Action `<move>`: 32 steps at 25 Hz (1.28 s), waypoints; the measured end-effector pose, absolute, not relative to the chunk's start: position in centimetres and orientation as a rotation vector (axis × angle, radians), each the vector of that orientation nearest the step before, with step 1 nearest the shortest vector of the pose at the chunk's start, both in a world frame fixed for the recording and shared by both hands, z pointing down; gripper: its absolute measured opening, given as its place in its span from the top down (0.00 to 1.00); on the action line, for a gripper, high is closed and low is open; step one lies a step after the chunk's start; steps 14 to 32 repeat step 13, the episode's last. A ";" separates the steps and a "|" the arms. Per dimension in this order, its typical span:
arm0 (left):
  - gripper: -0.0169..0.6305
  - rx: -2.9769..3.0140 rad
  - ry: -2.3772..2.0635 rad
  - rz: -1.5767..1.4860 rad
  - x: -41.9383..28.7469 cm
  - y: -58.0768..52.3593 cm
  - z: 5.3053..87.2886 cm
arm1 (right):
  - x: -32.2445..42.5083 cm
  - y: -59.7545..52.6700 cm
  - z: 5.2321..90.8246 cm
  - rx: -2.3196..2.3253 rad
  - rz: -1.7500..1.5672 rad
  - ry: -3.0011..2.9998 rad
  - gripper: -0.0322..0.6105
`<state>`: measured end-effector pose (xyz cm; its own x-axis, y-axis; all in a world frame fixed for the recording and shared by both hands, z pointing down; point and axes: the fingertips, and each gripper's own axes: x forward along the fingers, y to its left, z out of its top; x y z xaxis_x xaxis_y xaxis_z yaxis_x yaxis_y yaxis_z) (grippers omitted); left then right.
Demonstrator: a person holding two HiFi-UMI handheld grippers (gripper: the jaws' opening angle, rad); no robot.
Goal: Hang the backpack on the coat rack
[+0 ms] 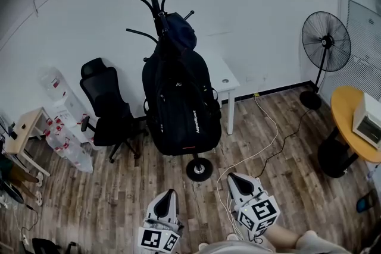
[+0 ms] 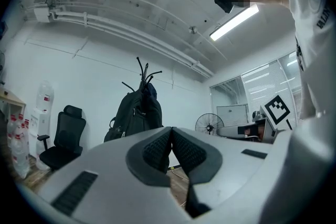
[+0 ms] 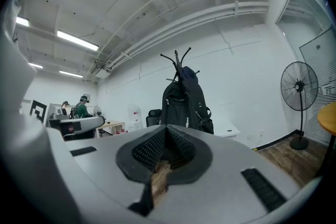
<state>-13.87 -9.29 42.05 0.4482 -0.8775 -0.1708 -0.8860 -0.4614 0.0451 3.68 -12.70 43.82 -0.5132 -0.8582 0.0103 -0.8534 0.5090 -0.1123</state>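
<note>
Open floor [image 1: 119, 199] reaches the coat rack [image 1: 153, 0], crowded by a chair [image 1: 107, 110] left, white surface [image 1: 226, 77] right, a cable [image 1: 262, 151] seemingly trailing alongside.

A backpack [image 1: 181, 101] hangs on a coat rack [image 1: 156, 3] that stands before the back wall. An office chair [image 1: 107, 110] sits just left of it, with water bottles [image 1: 65, 134] farther left. A surface [image 1: 229, 83] stands behind the backpack, to its right. A fan [image 1: 325, 41] stands well to the right. Nearest the viewer, the left hand-held gripper [image 1: 169, 194] and the right hand-held gripper [image 1: 234, 178] are side by side, apart from the rack.
</note>
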 end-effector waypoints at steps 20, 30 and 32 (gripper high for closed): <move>0.96 -2.638 1.627 0.281 -14.4 -9.3 42.3 | 3.9 -13.1 44.6 -1.557 -0.195 2.684 0.93; 0.96 -2.638 1.627 0.281 -14.4 -9.3 42.3 | 3.9 -13.1 44.6 -1.557 -0.195 2.684 0.93; 0.96 -2.638 1.627 0.281 -14.4 -9.3 42.3 | 3.9 -13.1 44.6 -1.557 -0.195 2.684 0.93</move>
